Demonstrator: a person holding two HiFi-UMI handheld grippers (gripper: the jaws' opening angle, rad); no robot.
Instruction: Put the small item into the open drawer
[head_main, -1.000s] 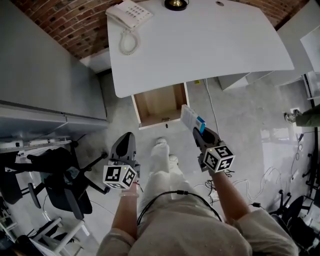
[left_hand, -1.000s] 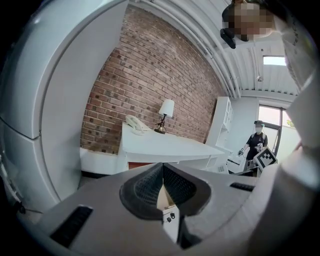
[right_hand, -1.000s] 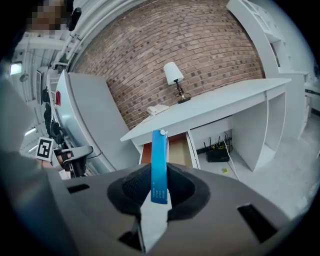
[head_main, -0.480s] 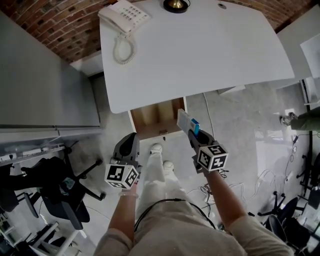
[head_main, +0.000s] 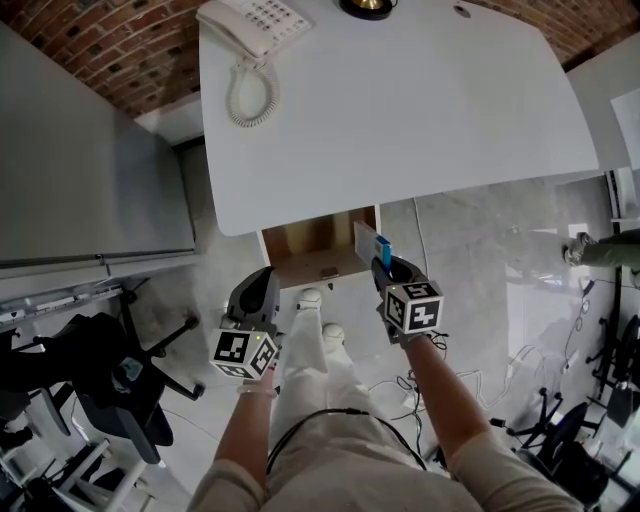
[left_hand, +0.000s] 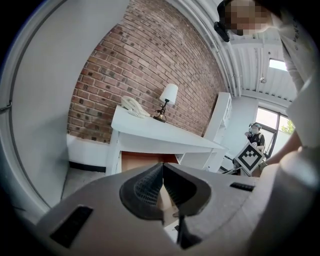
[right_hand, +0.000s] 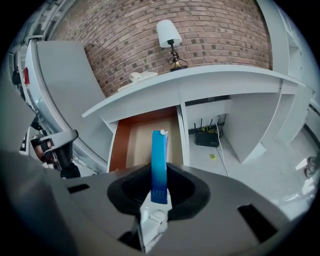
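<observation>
My right gripper (head_main: 385, 266) is shut on a small flat blue-and-white box (head_main: 373, 243), which stands edge-on between its jaws (right_hand: 159, 165). The box hangs at the front right corner of the open wooden drawer (head_main: 312, 240) under the white desk (head_main: 400, 100). In the right gripper view the drawer (right_hand: 145, 142) lies straight ahead and looks empty inside. My left gripper (head_main: 255, 296) is shut and holds nothing, its jaws pressed together (left_hand: 162, 187); it hangs left of the drawer front, above the floor.
A white telephone (head_main: 250, 25) with a coiled cord and a lamp base (head_main: 366, 6) stand on the desk. A grey cabinet (head_main: 80, 170) stands to the left, black office chairs (head_main: 100, 370) lower left. A router (right_hand: 206, 137) and cables sit under the desk on the right.
My right gripper has carried the box forward and left, from in front of the drawer to its front right corner. The left gripper has stayed about where it was.
</observation>
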